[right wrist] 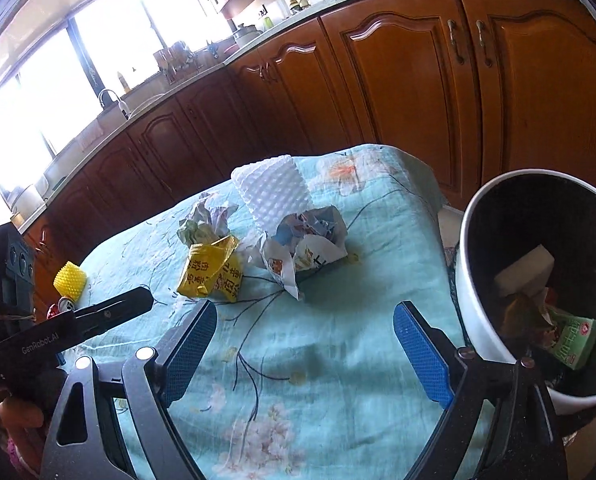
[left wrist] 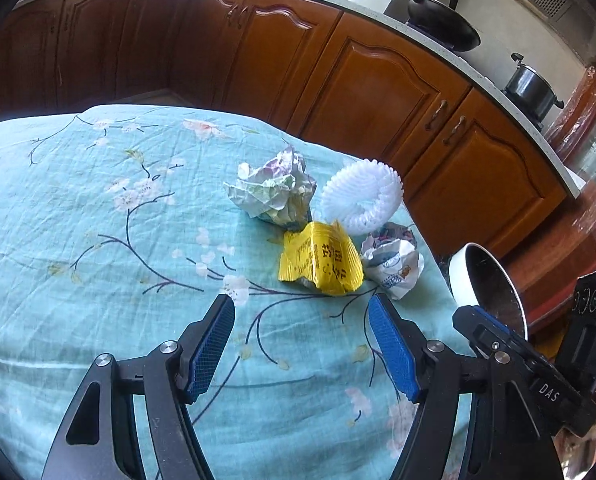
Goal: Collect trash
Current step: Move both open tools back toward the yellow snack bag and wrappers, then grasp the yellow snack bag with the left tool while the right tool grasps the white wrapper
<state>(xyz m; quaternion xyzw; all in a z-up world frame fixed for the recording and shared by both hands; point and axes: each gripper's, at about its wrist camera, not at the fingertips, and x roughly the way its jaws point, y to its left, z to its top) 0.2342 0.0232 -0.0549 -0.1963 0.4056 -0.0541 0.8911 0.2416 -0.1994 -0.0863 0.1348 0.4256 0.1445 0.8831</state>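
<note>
Approaching the litter with both tools empty, we judge the step in hand to be the choice and pickup of the next piece. The left gripper stands spread with nothing between its blue ribbed pads, and the right gripper is spread wider, likewise empty. The trash lies clustered on the teal floral cloth: a yellow wrapper, thin and creased; a crumpled paper ball behind it; a second printed paper wad beside it; and a white ribbed foam sleeve, soft and springy. A small yellow foam net sits well apart. The white bin, dark inside, already holds what appears to be a green carton. We advise pinching the wrapper at a raised fold, clear of the cloth, since flat film slips.
</note>
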